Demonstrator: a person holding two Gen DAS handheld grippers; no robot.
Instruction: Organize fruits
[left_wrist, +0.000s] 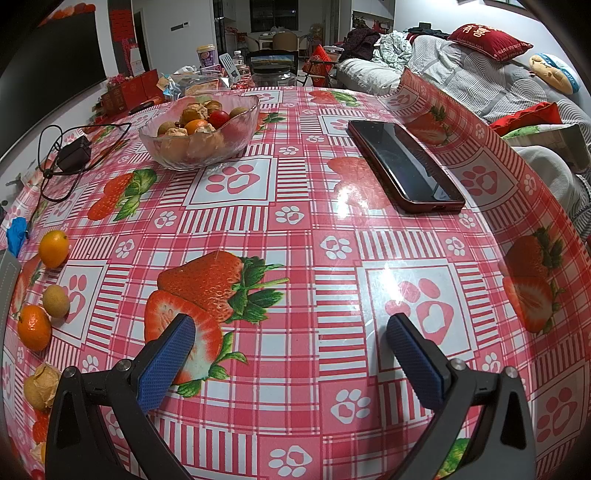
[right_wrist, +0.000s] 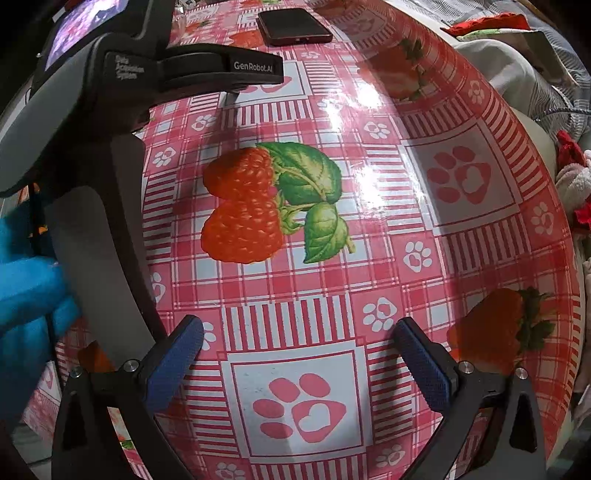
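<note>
Loose fruit, far left edge: kumquat, longan, mandarin and husked physalis, lying on the strawberry-print tablecloth.
Charger: black adapter with cable, left of the bowl.
Glass bowl: far left-centre, holding physalis, longans, an orange and a cherry tomato.
Left gripper: blue pads spread wide, nothing between them, over bare cloth.
Phone: dark, face up, right of the bowl.
Right gripper: fingers apart, empty, above a paw-print square; left gripper's body at its left.
</note>
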